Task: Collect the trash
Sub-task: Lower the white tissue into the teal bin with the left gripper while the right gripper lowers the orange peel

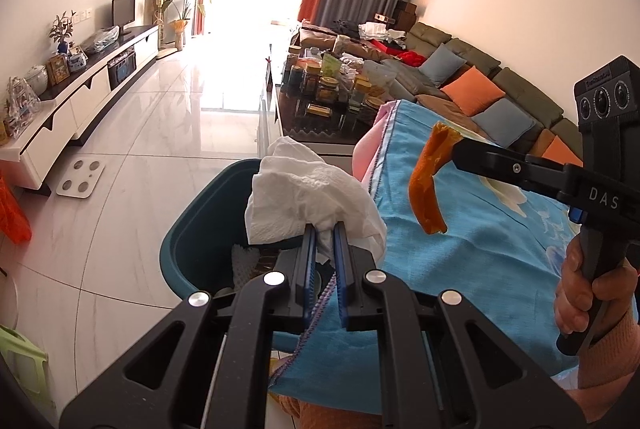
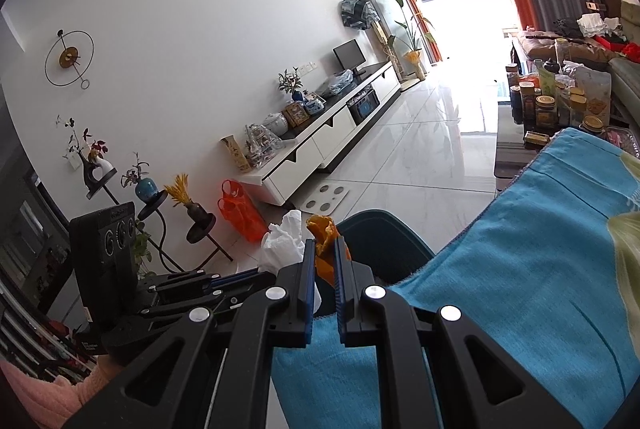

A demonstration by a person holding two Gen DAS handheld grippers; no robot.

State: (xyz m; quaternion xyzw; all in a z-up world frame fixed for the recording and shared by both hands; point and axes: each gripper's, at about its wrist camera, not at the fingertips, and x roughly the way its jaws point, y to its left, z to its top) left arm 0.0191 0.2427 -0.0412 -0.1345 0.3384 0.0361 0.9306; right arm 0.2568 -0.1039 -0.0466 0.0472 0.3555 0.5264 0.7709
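Note:
My left gripper is shut on a crumpled white tissue, held over the rim of a teal bin. From the right of the left wrist view my right gripper reaches in, shut on an orange peel that dangles above the blue cloth. In the right wrist view the orange peel sits pinched in my right gripper, with the teal bin just beyond it. The tissue and left gripper are at its left. A hand holds the right gripper's handle.
The blue cloth covers a surface at right. Behind it a dark coffee table is crowded with jars. A sofa runs along the right wall, a white TV cabinet along the left. A white scale lies on the tiled floor.

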